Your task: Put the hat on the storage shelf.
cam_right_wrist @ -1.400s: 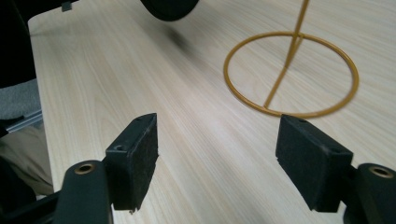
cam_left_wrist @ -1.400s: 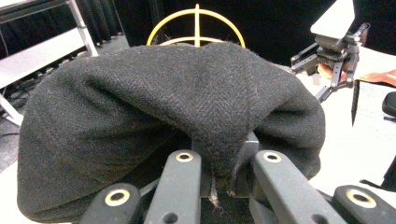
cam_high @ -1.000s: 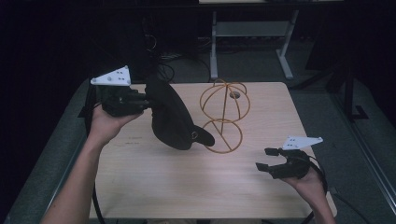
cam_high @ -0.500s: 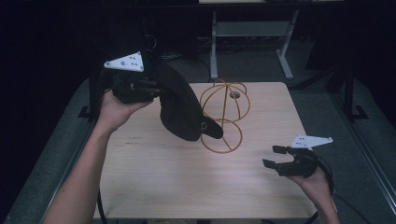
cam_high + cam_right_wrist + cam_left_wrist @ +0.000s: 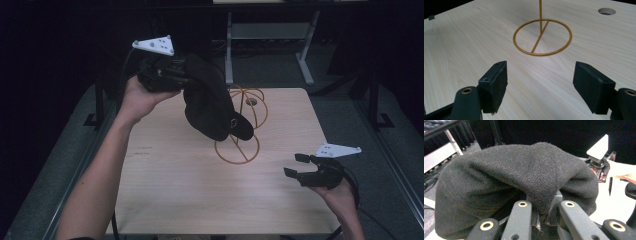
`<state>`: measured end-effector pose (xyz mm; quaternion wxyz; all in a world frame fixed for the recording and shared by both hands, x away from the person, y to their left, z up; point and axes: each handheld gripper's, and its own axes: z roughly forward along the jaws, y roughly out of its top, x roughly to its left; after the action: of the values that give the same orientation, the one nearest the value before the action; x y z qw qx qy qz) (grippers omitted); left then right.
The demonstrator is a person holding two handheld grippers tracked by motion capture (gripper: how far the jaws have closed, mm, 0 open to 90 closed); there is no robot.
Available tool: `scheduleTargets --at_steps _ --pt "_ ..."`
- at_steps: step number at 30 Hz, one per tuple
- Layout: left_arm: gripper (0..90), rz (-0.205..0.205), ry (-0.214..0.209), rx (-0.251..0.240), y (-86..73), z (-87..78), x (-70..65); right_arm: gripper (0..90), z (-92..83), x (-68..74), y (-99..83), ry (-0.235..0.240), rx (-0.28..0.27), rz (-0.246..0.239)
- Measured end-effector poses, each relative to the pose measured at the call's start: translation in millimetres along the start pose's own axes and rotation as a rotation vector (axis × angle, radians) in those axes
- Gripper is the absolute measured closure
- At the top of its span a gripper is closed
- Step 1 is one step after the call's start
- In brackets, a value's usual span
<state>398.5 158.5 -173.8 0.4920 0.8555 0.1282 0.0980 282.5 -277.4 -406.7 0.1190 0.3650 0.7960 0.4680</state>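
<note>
Left gripper (image 5: 186,80): upper left of the high view, held up in a hand; its jaws are pressed together on a fold of the cap's edge, as the left gripper view shows at bottom centre.
Cap (image 5: 210,102): black wool flat cap, hanging from the left gripper in the upper middle of the high view, off the table, brim pointing lower right. It overlaps the upper wires of the stand in that view; whether they touch cannot be told. In the left gripper view the cap (image 5: 509,182) covers most of the frame.
Stand (image 5: 242,130): gold wire hat stand at centre of the high view, with a round ring base flat on the table and a domed wire head above. In the right gripper view its base ring (image 5: 542,37) lies in the upper middle.
Right gripper (image 5: 296,165): lower right of the high view, low over the table, jaws spread with nothing between them, pointing left. Well apart from the stand.
Table (image 5: 165,190): pale wood, with a round hole near its far edge.
</note>
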Motion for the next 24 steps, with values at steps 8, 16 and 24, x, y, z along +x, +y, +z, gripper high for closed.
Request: scheduleTargets --at_steps 8,16,24 --pt "83.4 0.0 -0.025 0.048 25.2 26.2 7.0 27.4 -2.5 -1.5 -1.1 -0.005 -0.009 0.013" --pt "83.3 -0.032 -0.041 0.076 38.7 52.3 14.4 27.5 -5.6 -3.1 -1.5 -0.009 -0.019 0.022" --pt "83.0 -0.072 -0.063 0.1 41.8 78.3 21.5 28.0 -5.2 -2.2 -1.1 0.01 -0.014 0.01"
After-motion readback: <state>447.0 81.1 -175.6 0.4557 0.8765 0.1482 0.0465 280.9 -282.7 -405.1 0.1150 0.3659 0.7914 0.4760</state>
